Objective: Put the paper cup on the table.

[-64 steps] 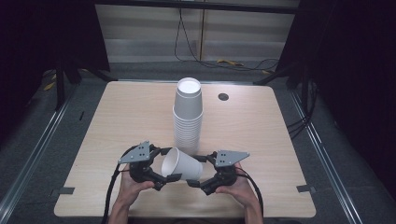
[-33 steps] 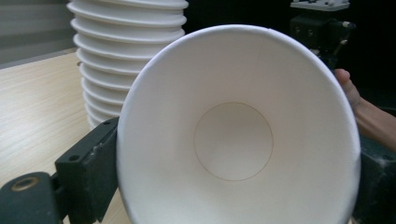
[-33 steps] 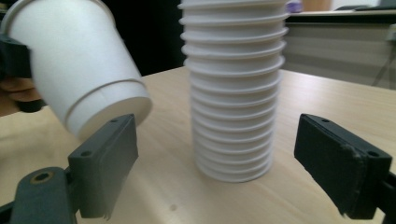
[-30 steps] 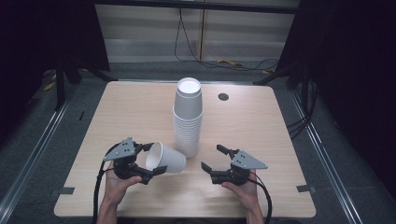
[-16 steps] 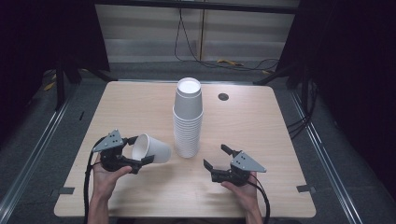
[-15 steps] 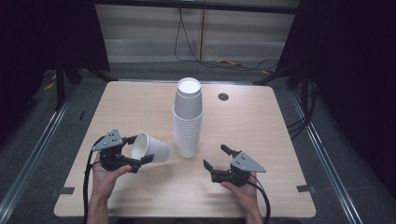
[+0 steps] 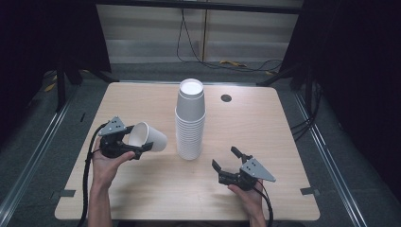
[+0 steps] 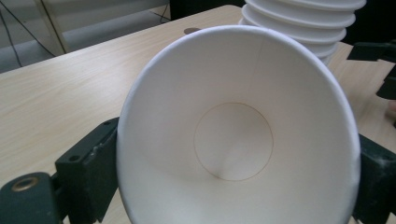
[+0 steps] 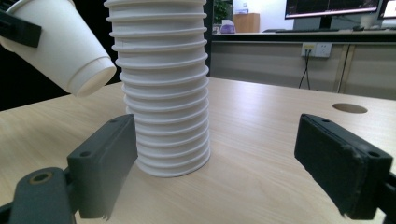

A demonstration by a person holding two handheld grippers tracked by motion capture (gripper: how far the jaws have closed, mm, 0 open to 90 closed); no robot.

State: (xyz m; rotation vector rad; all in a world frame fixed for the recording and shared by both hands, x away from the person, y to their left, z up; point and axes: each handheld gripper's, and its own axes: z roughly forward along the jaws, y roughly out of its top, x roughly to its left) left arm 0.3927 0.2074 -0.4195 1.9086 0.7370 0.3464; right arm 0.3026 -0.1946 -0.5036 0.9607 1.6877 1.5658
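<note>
Left gripper [image 7: 124,142] clamps 1 cup [image 7: 147,137] on its side, left of stack [image 7: 190,120]; right gripper [image 7: 230,164] spread, empty, right-near.

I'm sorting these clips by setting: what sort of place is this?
Probably a lab or office recording station: a bare wooden table ringed by dark curtains, cables on the floor behind, and monitors on a desk in the right gripper view.

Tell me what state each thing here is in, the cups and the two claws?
Cup: held off the table, tipped on its side, empty, mouth toward the left claw's camera.
Stack: upright on the table, cups nested mouth down, untouched.
Left claw: shut on the cup.
Right claw: open, empty, near the stack.
</note>
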